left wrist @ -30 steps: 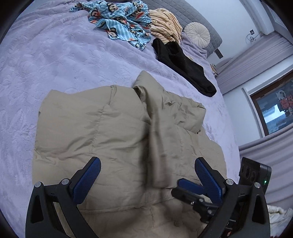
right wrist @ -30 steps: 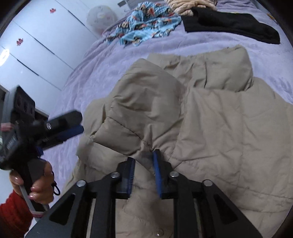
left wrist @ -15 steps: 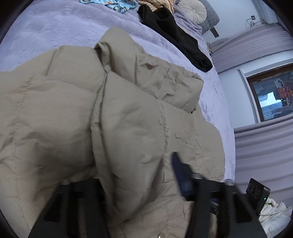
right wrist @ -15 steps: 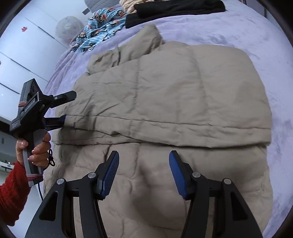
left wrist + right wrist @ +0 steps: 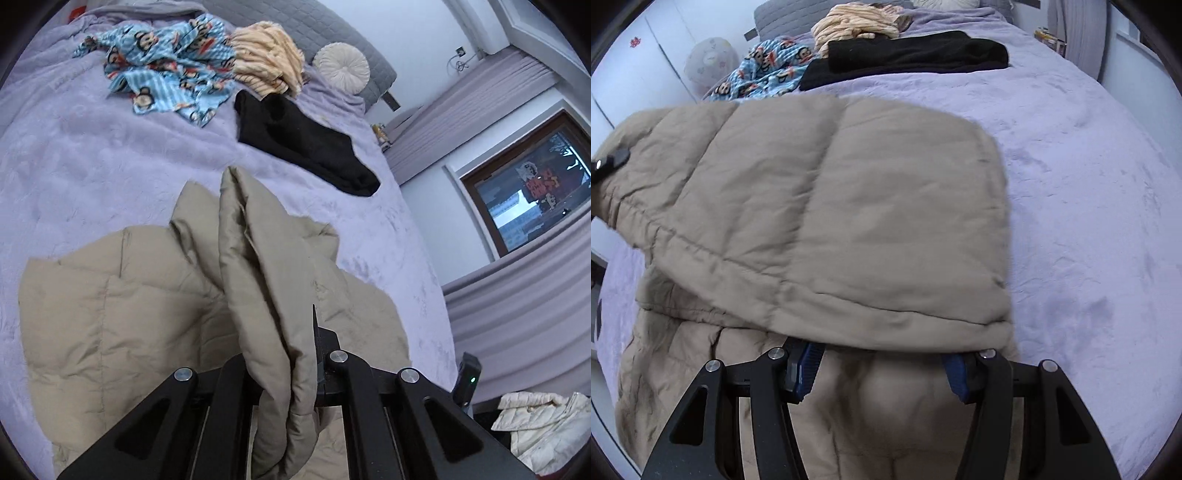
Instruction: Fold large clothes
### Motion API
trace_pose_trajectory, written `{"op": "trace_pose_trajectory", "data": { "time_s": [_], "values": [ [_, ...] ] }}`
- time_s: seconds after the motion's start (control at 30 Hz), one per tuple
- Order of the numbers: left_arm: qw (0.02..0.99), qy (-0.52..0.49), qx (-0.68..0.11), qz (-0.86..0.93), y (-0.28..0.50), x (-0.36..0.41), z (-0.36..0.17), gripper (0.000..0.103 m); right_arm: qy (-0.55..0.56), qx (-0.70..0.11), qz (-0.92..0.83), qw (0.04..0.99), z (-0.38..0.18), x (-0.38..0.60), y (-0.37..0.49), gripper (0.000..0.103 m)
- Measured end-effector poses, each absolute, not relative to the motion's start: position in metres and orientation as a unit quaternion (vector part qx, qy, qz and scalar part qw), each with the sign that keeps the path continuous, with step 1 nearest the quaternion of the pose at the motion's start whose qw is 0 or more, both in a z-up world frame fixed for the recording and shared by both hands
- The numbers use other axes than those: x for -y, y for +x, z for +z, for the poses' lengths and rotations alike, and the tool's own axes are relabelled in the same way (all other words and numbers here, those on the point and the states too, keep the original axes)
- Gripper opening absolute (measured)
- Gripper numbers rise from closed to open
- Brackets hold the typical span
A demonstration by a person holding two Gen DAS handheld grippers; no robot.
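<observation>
Beige quilted puffer jacket on purple bed, one panel folded over. Left gripper clamped on a bunched fold rising ahead of it. Right gripper jaws apart, closing slightly, folded edge draped over fingertips, nothing pinched.

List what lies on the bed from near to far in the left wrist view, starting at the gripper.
left hand-held gripper shut on a fold of the beige puffer jacket → black garment → blue monkey-print fabric → round cream cushion by the grey headboard.
</observation>
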State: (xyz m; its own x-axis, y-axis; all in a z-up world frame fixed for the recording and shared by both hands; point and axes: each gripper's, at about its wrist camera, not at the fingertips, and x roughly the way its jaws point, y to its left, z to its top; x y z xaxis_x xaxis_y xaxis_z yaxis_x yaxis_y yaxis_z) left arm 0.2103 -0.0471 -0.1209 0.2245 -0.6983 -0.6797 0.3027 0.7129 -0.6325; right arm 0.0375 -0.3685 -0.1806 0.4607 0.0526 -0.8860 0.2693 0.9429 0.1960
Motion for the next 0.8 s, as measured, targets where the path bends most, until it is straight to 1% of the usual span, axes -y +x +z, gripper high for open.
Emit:
{"op": "trace_pose_trajectory", "data": {
  "time_s": [0.03, 0.17, 0.23, 0.33, 0.4, 0.53, 0.57, 0.6, 0.63, 0.67, 0.8],
  "values": [
    [0.755, -0.179, -0.542, -0.322, 0.21, 0.041, -0.132, 0.007, 0.164, -0.514, -0.065, 0.84, -0.182, 0.374, 0.036, 0.057],
    [0.736, -0.131, -0.605, -0.273, 0.198, 0.046, -0.203, 0.007, 0.194, -0.533, -0.072, 0.82, -0.213, 0.388, 0.037, 0.049],
    [0.732, -0.132, -0.615, -0.262, 0.191, 0.043, -0.226, 0.008, 0.194, -0.536, -0.071, 0.819, -0.22, 0.39, 0.033, 0.048],
    [0.734, -0.145, -0.612, -0.255, 0.189, 0.039, -0.23, 0.008, 0.182, -0.547, -0.072, 0.814, -0.213, 0.383, 0.026, 0.049],
    [0.736, -0.137, -0.613, -0.253, 0.189, 0.042, -0.228, 0.008, 0.173, -0.559, -0.068, 0.808, -0.206, 0.379, 0.018, 0.051],
    [0.739, -0.113, -0.613, -0.255, 0.188, 0.048, -0.225, 0.008, 0.209, -0.546, -0.024, 0.811, -0.178, 0.375, -0.003, 0.051],
    [0.74, -0.109, -0.613, -0.256, 0.189, 0.048, -0.225, 0.008, 0.219, -0.535, -0.016, 0.816, -0.17, 0.375, -0.007, 0.049],
    [0.741, -0.105, -0.612, -0.256, 0.189, 0.049, -0.226, 0.008, 0.221, -0.523, -0.015, 0.823, -0.162, 0.375, -0.007, 0.045],
    [0.742, -0.101, -0.611, -0.257, 0.189, 0.049, -0.226, 0.008, 0.215, -0.514, -0.016, 0.83, -0.153, 0.377, -0.001, 0.029],
    [0.743, -0.096, -0.611, -0.257, 0.189, 0.049, -0.225, 0.008, 0.211, -0.51, -0.019, 0.834, -0.149, 0.379, 0.005, 0.02],
    [0.747, -0.085, -0.608, -0.256, 0.189, 0.053, -0.225, 0.008, 0.193, -0.495, -0.037, 0.846, -0.154, 0.395, 0.059, 0.02]
  ]
}}
